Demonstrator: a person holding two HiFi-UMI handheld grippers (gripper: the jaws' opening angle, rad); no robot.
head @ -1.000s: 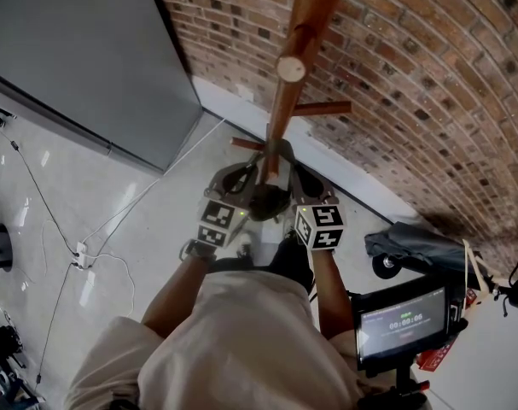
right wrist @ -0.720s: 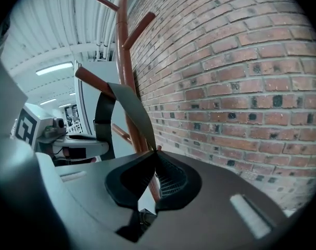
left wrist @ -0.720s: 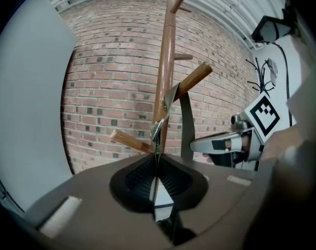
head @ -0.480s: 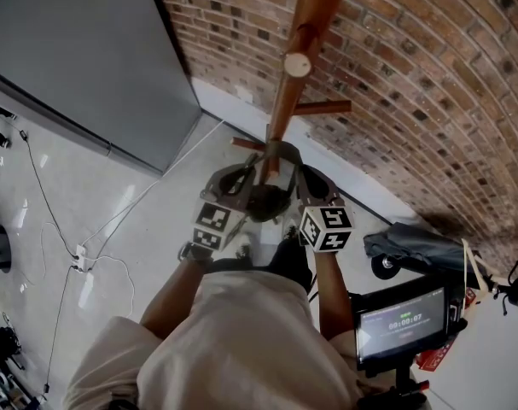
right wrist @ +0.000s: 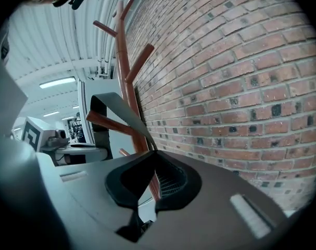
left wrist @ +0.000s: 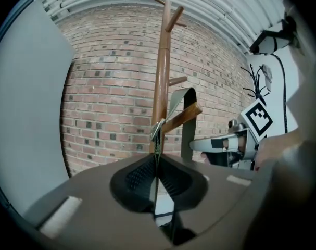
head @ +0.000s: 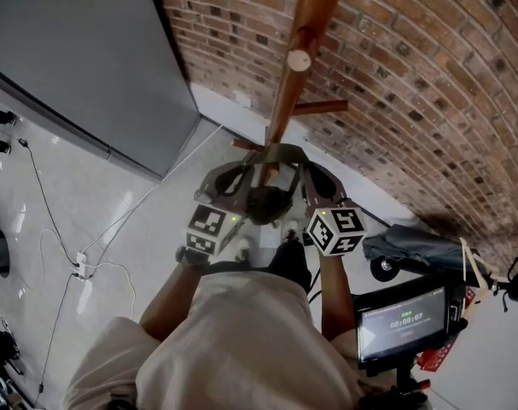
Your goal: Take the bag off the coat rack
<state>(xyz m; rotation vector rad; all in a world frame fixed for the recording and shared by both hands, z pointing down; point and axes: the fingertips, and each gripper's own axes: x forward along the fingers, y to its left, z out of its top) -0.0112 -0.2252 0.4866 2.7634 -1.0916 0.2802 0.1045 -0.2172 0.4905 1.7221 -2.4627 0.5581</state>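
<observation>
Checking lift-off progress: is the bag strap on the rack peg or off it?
On. The strap loops over the peg; the left gripper and right gripper are each shut on it lower down.

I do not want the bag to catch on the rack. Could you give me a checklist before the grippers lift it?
1. Left gripper shut on the strap: ok.
2. Right gripper shut on the strap: ok.
3. Strap lifted off the peg: not ok, it loops over the peg.
4. Peg tip free of other things: ok.
5. Bag hanging clear of the pole: cannot tell from above.
</observation>
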